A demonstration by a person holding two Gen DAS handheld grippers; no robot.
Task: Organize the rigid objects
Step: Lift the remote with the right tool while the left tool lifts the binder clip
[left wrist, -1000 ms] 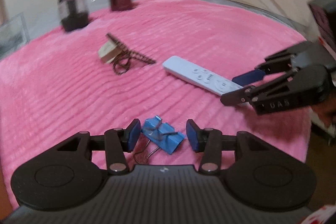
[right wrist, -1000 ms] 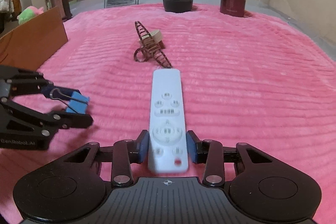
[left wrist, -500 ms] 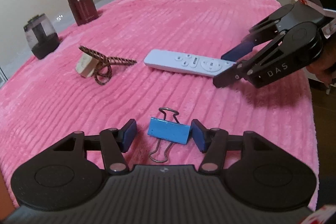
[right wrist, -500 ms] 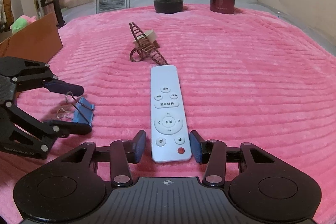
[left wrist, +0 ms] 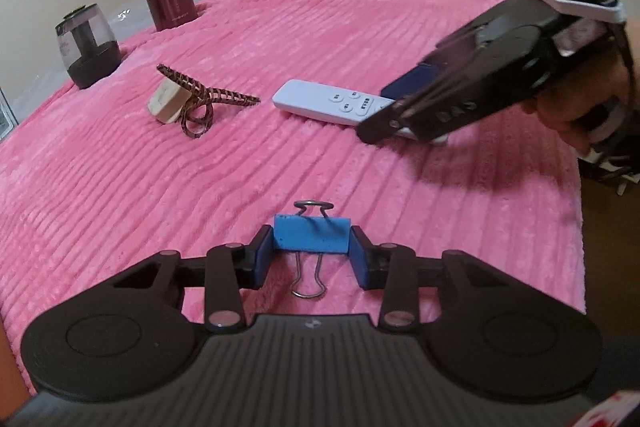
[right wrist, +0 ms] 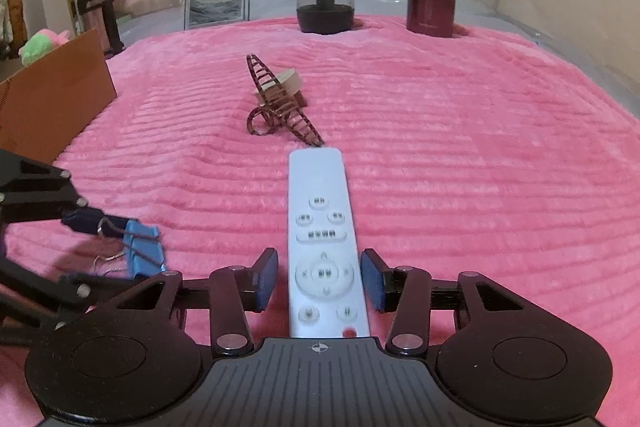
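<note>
A blue binder clip [left wrist: 311, 235] lies on the pink blanket [left wrist: 280, 167] with its wire handles pointing toward and away from me. My left gripper [left wrist: 311, 249] is closing on it, and the blue pads press on the clip's two ends. In the right wrist view the same clip [right wrist: 144, 251] sits in the left gripper [right wrist: 116, 255] at the lower left. A white remote [right wrist: 320, 211] lies lengthwise between the fingers of my right gripper [right wrist: 320, 281], which is open with a gap on each side. The left wrist view shows the right gripper [left wrist: 384, 111] over the remote [left wrist: 320, 101].
A brown lattice hair clip with a beige block [right wrist: 280, 95] lies beyond the remote. At the blanket's far edge stand a dark glass jar [right wrist: 326, 3] and a maroon canister [right wrist: 431, 3]. A picture frame [right wrist: 218, 1] and a cardboard box [right wrist: 52, 95] are on the left.
The left gripper has rolled, squared up on the binder clip and closed onto its ends. The right gripper's fingers widened slightly and slid forward along the remote.
</note>
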